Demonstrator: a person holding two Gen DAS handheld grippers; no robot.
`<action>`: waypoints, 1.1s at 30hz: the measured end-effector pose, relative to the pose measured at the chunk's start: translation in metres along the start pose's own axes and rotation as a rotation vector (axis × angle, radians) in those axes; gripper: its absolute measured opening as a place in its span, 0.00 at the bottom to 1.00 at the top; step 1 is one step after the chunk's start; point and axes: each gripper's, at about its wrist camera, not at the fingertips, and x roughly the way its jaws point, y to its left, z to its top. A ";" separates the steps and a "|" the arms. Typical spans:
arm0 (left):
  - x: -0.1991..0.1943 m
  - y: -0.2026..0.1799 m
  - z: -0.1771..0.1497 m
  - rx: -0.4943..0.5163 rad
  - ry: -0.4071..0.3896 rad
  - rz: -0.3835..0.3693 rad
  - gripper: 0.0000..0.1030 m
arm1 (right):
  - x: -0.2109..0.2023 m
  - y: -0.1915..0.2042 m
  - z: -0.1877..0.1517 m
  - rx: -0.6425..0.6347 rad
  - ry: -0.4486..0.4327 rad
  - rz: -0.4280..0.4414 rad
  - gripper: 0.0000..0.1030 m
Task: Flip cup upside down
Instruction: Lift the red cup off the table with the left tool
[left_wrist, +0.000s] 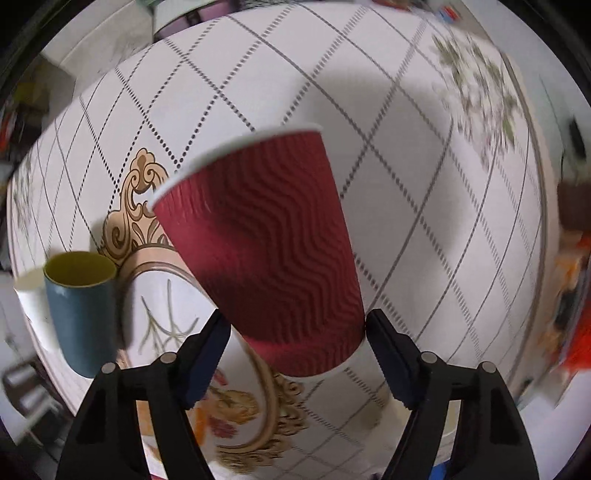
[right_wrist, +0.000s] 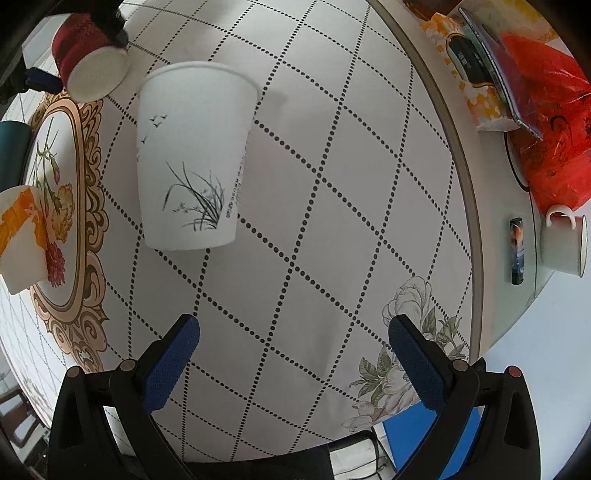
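Gripping the red ripple cup (left_wrist: 266, 243) mid-flip, your left gripper (left_wrist: 295, 350) is tilting it beside the teal cup (left_wrist: 79, 306); right gripper (right_wrist: 293, 350) is hanging open; next, finish inverting.

In the right wrist view, the counter (right_wrist: 332, 229) is bare from the near edge up to the white cup (right_wrist: 192, 158), with room on its right. On the left stand an orange and white cup (right_wrist: 22, 240) and a blue cup (right_wrist: 11, 155). A mug (right_wrist: 565, 243) and red bag (right_wrist: 546, 122) block the far right.

Red ribbed paper cup (left_wrist: 266, 251) with white rim, tilted, raised above the tablecloth.
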 end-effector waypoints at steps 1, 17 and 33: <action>0.001 -0.005 -0.001 0.011 0.000 0.011 0.72 | 0.001 0.000 -0.007 0.001 -0.001 0.002 1.00; -0.011 0.005 0.031 -0.017 -0.027 0.033 0.73 | -0.002 -0.008 -0.015 -0.001 -0.024 0.015 1.00; -0.002 0.002 0.038 0.092 -0.133 0.073 0.70 | -0.013 -0.019 -0.020 0.010 -0.038 0.014 1.00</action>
